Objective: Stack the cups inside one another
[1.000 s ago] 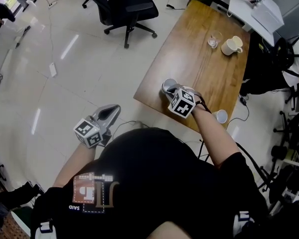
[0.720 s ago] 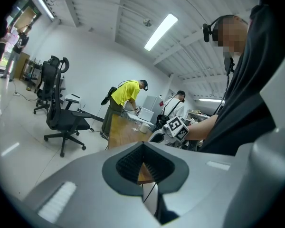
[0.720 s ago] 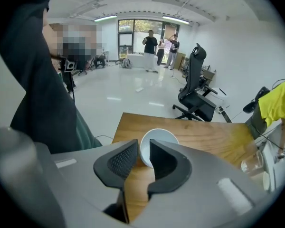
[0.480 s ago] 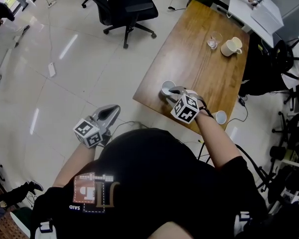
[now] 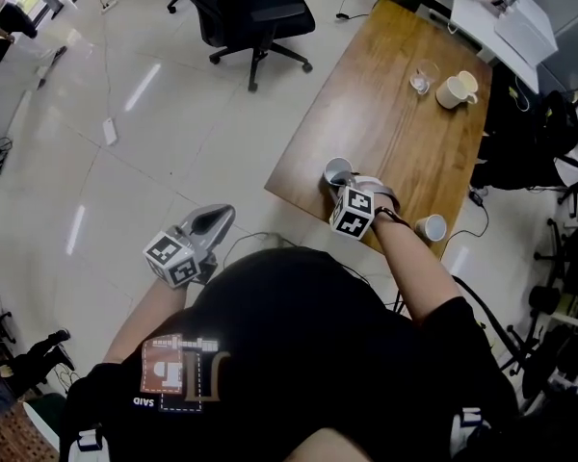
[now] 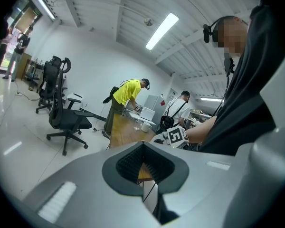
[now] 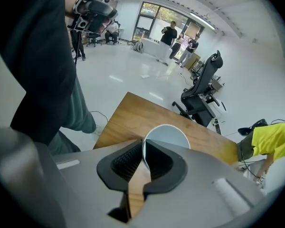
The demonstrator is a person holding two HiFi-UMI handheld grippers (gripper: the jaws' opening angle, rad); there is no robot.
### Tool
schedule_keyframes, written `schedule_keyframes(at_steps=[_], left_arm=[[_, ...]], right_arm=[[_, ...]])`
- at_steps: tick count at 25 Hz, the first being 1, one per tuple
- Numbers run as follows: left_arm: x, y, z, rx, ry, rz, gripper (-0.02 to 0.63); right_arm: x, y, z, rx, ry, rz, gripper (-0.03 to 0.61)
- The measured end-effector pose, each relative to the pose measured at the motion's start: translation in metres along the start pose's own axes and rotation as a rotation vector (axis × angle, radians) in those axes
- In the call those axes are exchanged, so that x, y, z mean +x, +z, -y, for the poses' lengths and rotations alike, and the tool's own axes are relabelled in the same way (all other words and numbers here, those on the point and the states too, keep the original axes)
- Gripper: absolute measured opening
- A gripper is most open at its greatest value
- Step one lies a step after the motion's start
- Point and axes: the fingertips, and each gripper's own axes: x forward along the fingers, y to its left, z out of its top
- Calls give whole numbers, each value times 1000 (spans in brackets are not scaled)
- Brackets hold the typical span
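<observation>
The table (image 5: 395, 114) is wood, smooth with a soft satin sheen. The floor (image 5: 125, 162) is glossy and mirrors the ceiling lights. The cup (image 7: 168, 134) looks smooth and glazed, possibly ceramic.

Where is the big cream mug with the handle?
In the head view, the cream mug stands at the far end of the wooden table, in the upper right of the picture, right beside a clear glass.

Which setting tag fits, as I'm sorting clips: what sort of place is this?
Probably an open office or lab workspace: a black swivel chair on a glossy floor, a wooden table, and other people at work in the background.
</observation>
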Motion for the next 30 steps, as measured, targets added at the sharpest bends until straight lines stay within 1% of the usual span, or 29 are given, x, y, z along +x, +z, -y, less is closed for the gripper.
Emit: schedule_keyframes(at_steps=[3,5,8,12,15,17,21,25,28,30], left_arm=[[-2,1,-1,-3,2,-5,2],[1,1,1,-1,-11,-8,2],[16,2,9,7,-55,-13,3],[47,1,29,31,-141,-26,3],[73,5,50,50,-209,-37,2],[91,7,64,59,-253,-46,3],[124,0,89,67,-331,-64,3],[145,0,113,74,-370,-88,3],[157,-5,123,94,-403,-95,3],[162,-6,129,97,-409,-100,3]], right_arm=[[-7,4,-1,24,14,20,32],[-19,8,0,49,19,40,31],[-50,6,9,114,2,78,31],[-106,-13,24,250,-42,140,31],[-147,-45,29,329,-89,146,31],[-172,-75,30,392,-117,133,31],[-205,-146,18,497,-154,61,32],[-221,-195,-5,543,-154,-20,32],[-219,-218,-21,561,-141,-56,32],[-214,-227,-29,569,-128,-72,32]])
